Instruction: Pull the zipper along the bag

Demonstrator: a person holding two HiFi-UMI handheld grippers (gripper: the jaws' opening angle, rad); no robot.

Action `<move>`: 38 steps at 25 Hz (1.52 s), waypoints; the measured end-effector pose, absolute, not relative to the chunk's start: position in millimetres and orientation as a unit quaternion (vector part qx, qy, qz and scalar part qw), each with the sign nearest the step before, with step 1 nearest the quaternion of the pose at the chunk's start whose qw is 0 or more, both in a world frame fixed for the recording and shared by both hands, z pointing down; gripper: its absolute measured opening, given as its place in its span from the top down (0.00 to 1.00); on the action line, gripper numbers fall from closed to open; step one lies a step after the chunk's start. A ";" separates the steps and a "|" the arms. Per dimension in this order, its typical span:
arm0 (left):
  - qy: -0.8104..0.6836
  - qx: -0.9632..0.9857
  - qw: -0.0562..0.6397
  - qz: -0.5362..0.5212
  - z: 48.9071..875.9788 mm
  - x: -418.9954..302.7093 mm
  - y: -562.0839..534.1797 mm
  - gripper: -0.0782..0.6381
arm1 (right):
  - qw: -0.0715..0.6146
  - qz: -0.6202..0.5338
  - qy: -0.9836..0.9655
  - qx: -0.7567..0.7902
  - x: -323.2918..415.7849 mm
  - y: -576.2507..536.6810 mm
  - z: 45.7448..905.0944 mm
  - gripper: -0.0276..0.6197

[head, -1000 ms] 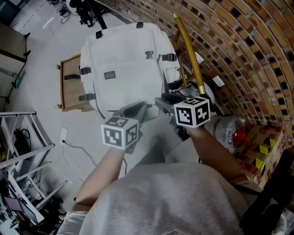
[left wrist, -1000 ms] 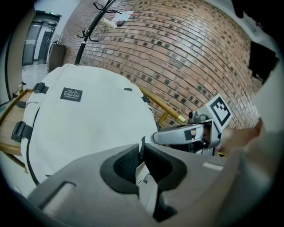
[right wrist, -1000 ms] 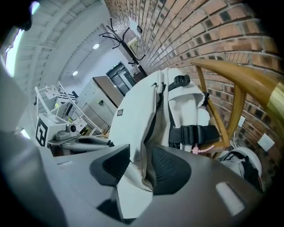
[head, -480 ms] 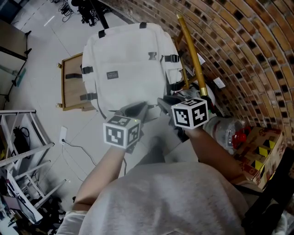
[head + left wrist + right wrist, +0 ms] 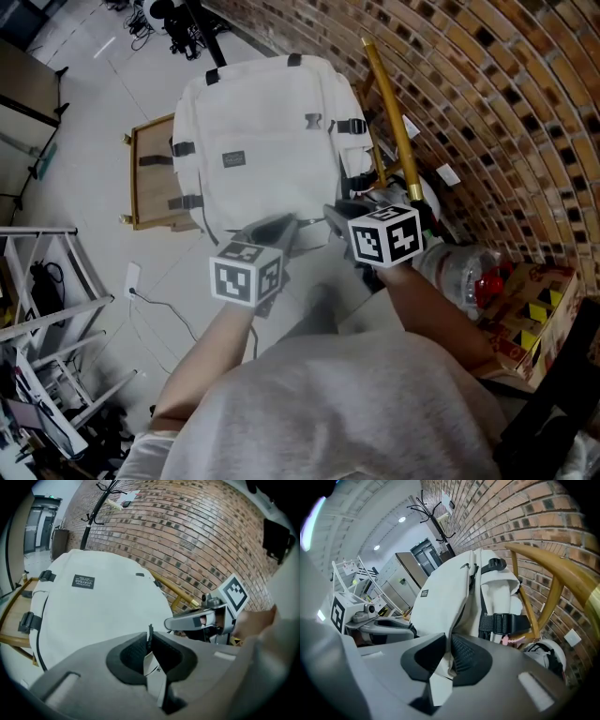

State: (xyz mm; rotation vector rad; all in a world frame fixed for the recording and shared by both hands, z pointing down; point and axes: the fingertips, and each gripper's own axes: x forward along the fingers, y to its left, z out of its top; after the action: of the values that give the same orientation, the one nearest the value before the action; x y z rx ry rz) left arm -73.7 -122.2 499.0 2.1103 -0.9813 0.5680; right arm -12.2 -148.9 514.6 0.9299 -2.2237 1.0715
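Note:
A white backpack (image 5: pixel 262 141) stands upright against a wooden frame by the brick wall. Both grippers are at the edge of it nearest me. My left gripper (image 5: pixel 277 229) is shut on a thin dark zipper pull (image 5: pixel 150 632) and a bit of white fabric. In the left gripper view the bag (image 5: pixel 93 606) fills the scene beyond those jaws (image 5: pixel 150 641). My right gripper (image 5: pixel 337 214) has just been closing. Its pads now pinch a fold of the bag's white fabric (image 5: pixel 449 644) at the side seam. Black straps and buckles (image 5: pixel 506 623) run down the bag's side.
A wooden frame (image 5: pixel 141 178) carries the bag. A golden pole (image 5: pixel 389 112) leans on the brick wall (image 5: pixel 506 103). A plastic bottle (image 5: pixel 459 267) and a cardboard box (image 5: pixel 539 300) lie at the right, metal racks (image 5: pixel 42 281) at the left, a cable (image 5: pixel 155 305) on the floor.
Both grippers stay at the bag's near edge. The bag sits slightly further right in the head view. I see no other motion.

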 end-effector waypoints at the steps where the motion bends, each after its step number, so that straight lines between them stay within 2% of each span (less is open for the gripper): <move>1: -0.383 0.819 0.366 0.220 499.1 -75.1 -122.7 0.84 | 0.250 0.393 -0.817 0.341 -12.5 -149.3 514.6 0.89; 38: -0.434 0.786 0.395 0.194 505.7 -136.4 -116.3 0.84 | 0.282 0.382 -0.804 0.359 -12.4 -151.4 514.8 0.90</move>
State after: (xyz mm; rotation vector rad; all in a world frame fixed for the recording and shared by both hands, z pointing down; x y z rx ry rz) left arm -136.4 -116.3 505.7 1.9930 -1.0994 0.4914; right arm -12.4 -151.4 514.8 0.9612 -2.1525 1.0225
